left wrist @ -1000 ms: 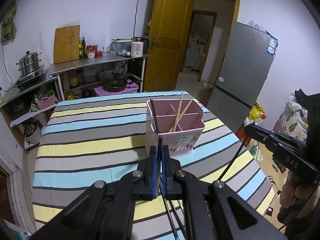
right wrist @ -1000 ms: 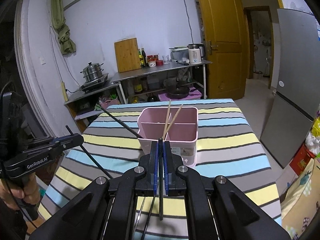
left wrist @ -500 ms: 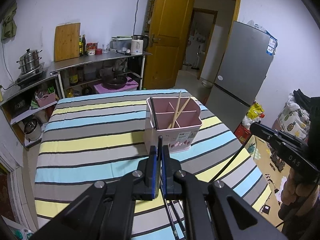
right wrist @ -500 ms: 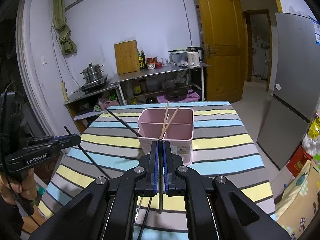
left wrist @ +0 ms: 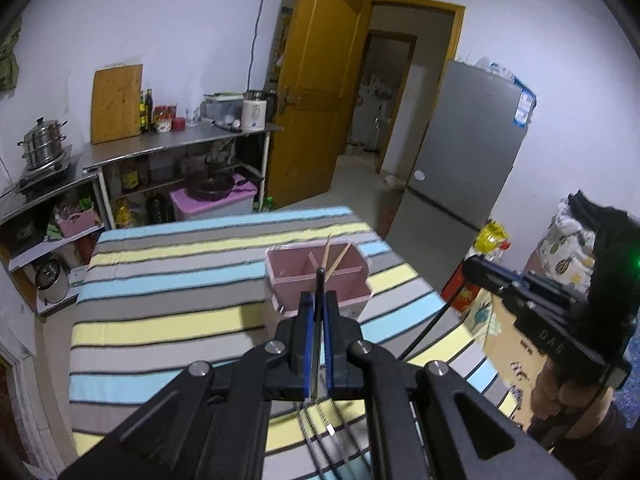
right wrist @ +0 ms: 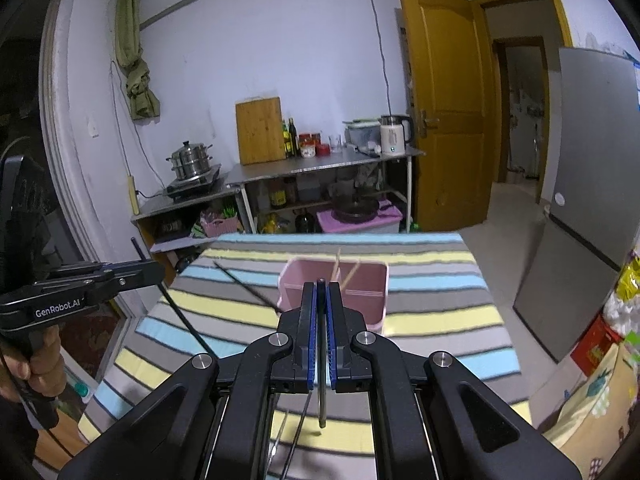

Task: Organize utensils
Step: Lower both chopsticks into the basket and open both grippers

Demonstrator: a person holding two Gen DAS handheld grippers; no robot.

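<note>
A pink divided utensil holder (left wrist: 320,276) (right wrist: 360,284) stands on the striped table and holds two wooden chopsticks (left wrist: 338,258) (right wrist: 348,272). A black chopstick (right wrist: 244,288) leans out of its left side. My left gripper (left wrist: 319,300) is shut on a black chopstick (left wrist: 320,280), well back from and above the holder. My right gripper (right wrist: 321,292) is shut on a thin dark utensil (right wrist: 321,396) that hangs below the jaws. Several metal utensils (left wrist: 328,436) lie on the table under the left gripper.
The striped tablecloth (left wrist: 180,280) covers the table. A steel counter (right wrist: 320,164) with a kettle, cutting board and pot stands behind. A grey fridge (left wrist: 464,148) and a yellow door (left wrist: 316,92) are at the right.
Both grippers have pulled back and risen from the holder, which now looks smaller and farther. Each stays shut on its utensil.
</note>
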